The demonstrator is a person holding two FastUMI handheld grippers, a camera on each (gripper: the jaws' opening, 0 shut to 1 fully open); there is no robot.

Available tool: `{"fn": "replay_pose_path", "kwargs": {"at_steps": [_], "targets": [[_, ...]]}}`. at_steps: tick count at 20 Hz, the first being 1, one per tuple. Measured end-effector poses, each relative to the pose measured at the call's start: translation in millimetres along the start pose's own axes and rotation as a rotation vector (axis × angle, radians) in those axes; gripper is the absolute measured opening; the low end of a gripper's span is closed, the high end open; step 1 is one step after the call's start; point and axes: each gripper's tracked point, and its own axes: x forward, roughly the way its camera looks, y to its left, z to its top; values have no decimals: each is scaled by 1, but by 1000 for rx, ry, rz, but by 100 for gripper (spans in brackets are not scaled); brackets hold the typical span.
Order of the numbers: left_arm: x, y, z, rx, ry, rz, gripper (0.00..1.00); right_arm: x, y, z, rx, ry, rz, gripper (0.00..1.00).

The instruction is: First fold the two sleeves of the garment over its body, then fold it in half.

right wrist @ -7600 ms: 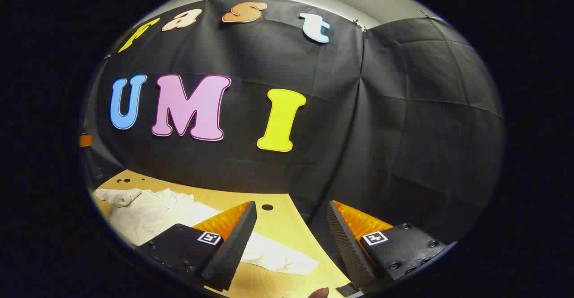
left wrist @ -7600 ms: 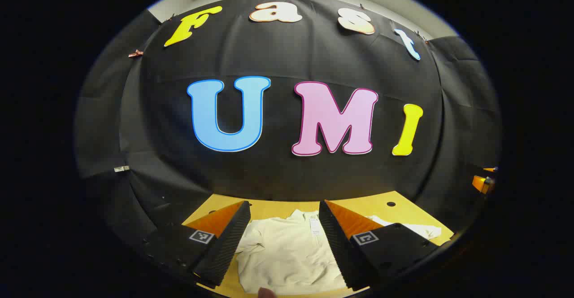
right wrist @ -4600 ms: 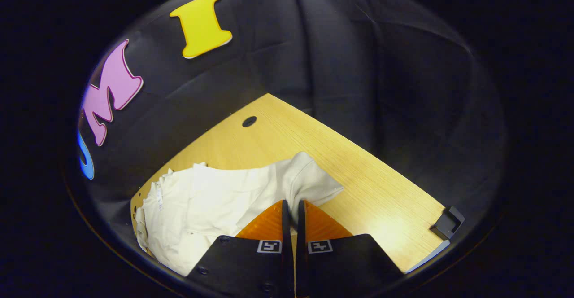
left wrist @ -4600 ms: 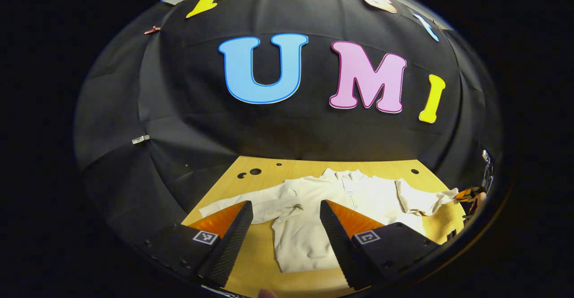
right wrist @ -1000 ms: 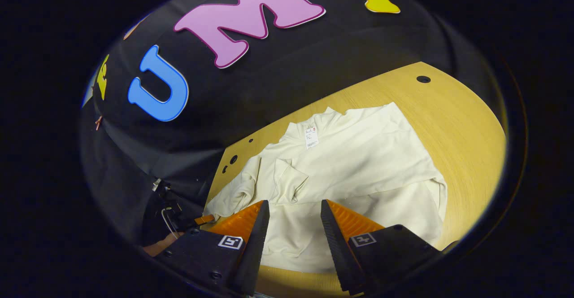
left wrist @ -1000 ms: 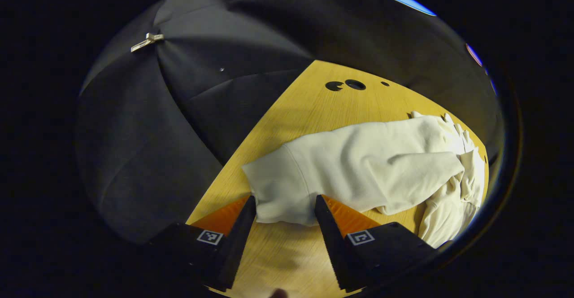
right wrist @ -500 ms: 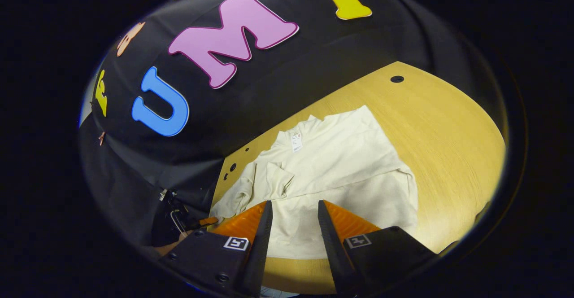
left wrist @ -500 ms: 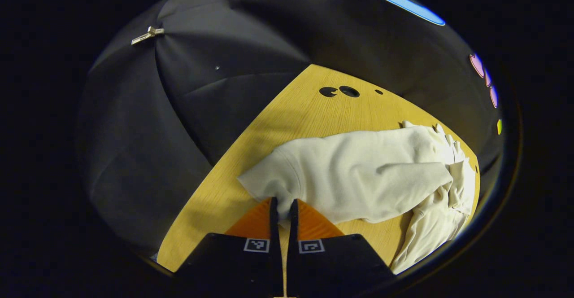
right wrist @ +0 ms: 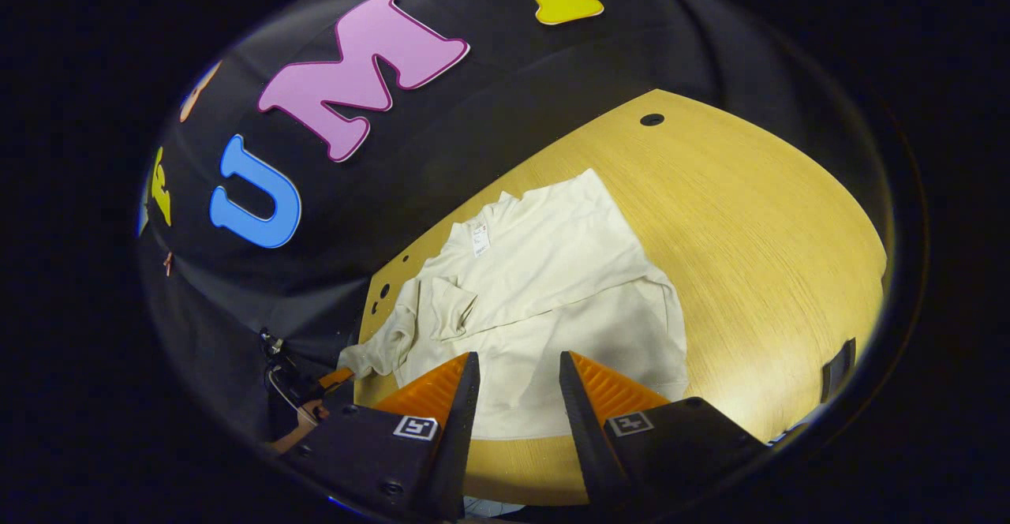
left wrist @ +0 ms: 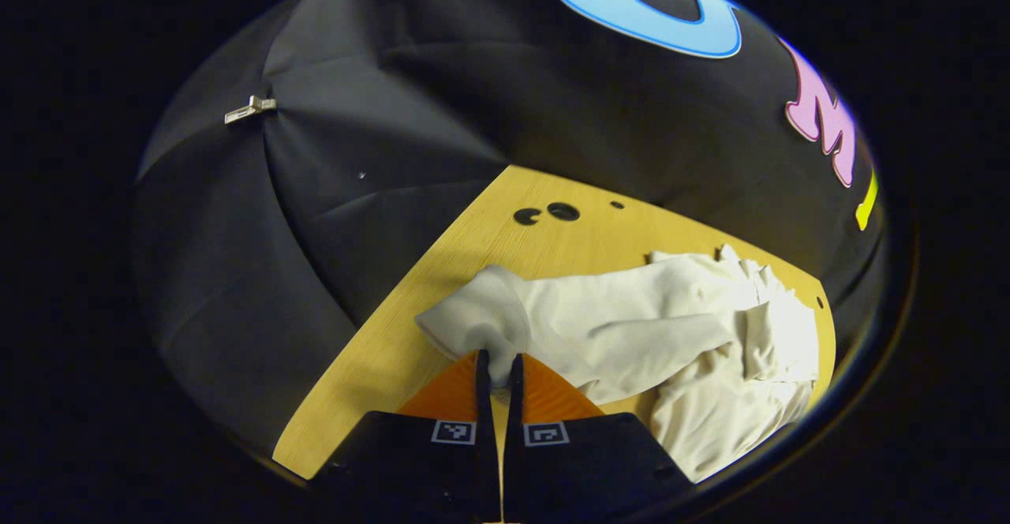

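Observation:
A cream long-sleeved garment (right wrist: 552,295) lies on the wooden table (right wrist: 757,224), collar toward the wall, one sleeve laid across its body. My left gripper (left wrist: 495,366) is shut on the cuff of the other sleeve (left wrist: 481,327), which is lifted off the table and bunches toward the body (left wrist: 734,366). My right gripper (right wrist: 513,366) hangs open above the garment's lower hem with nothing between its fingers. In the right gripper view the left gripper (right wrist: 335,378) and the hand holding it (right wrist: 296,421) show at the far left, at the sleeve end (right wrist: 371,358).
The table (left wrist: 410,350) has small round holes (left wrist: 548,212) near its back edge and another hole (right wrist: 652,119) at the far right. A dark clip (right wrist: 836,366) sits on the table's edge. Bare wood lies to the right of the garment.
My left gripper has closed on the sleeve cuff and lifted it, pulling the sleeve toward the body. My right gripper, still open, has drawn back and risen over the hem.

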Motion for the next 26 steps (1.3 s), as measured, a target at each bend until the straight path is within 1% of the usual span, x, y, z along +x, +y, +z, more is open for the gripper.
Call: {"fn": "replay_pose_path", "kwargs": {"at_steps": [4,6,10,16,18,21,22,23,24,25,26], "targets": [[-24,-42,24,14,-66,-56,8,-5,-9,2,-5,8,0,63],[-35,-74,35,38,-94,-108,7,-7,-12,3,-2,6,-1,63],[-49,-151,41,108,-118,-237,8,-10,-22,8,2,1,-8,63],[-67,-256,35,180,-123,-382,7,-14,-41,14,25,-5,-26,63],[-74,-292,27,199,-117,-428,7,-15,-50,15,35,-3,-35,62],[-80,-346,4,244,-93,-500,8,-14,-65,16,57,2,-55,63],[-83,-364,-5,260,-80,-526,8,-13,-69,16,61,4,-61,46],[-82,-381,-18,281,-67,-550,7,-13,-73,16,64,9,-66,62],[-81,-396,-30,309,-50,-568,8,-12,-77,15,68,13,-72,46],[-77,-410,-43,336,-29,-583,7,-12,-84,14,71,18,-79,63],[-73,-422,-57,359,-4,-592,8,-12,-90,14,75,23,-85,46]]}}
